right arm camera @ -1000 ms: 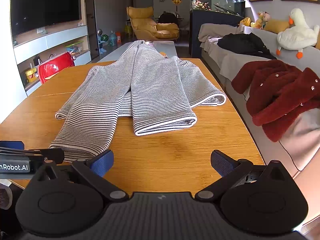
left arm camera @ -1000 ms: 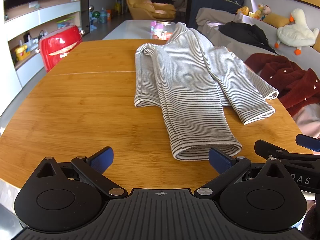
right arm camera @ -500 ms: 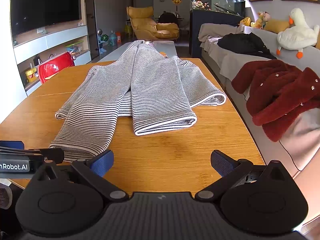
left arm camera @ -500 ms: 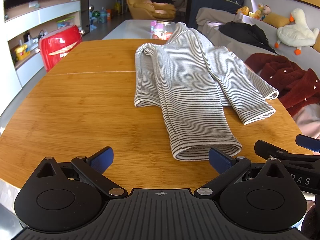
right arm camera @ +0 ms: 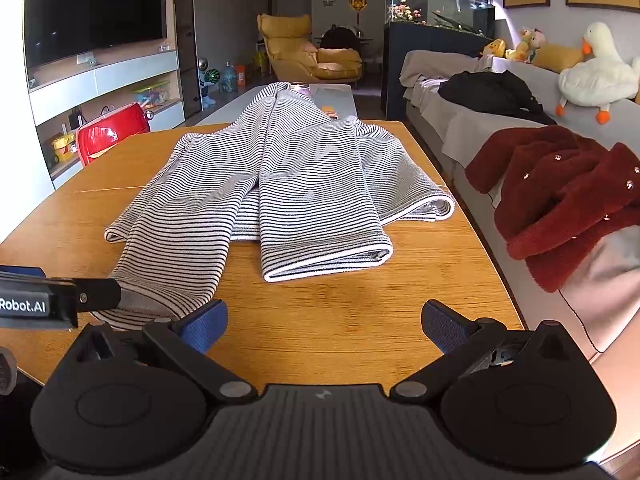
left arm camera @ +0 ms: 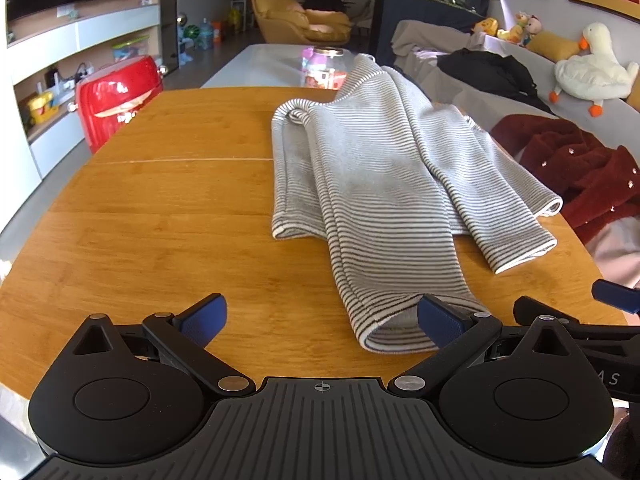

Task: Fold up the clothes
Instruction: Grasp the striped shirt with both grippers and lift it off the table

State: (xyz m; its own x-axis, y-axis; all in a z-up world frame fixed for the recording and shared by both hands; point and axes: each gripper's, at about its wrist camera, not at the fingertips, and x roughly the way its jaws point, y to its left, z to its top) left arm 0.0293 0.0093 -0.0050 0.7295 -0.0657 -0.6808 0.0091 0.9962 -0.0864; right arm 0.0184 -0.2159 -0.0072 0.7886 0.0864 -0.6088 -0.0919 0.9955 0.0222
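Note:
A grey-and-white striped garment lies on the wooden table, its two legs pointing toward me, their cuffs near the front edge. My left gripper hovers open at the front edge; its right fingertip sits in front of the nearer cuff and nothing is between the fingers. My right gripper is open too, over bare wood in front of the other cuff. Each gripper shows at the edge of the other's view.
A dark red fluffy coat lies on the sofa to the right of the table, with a black garment and a plush duck further back. A red appliance stands beyond the table's left side. A jar stands behind the garment.

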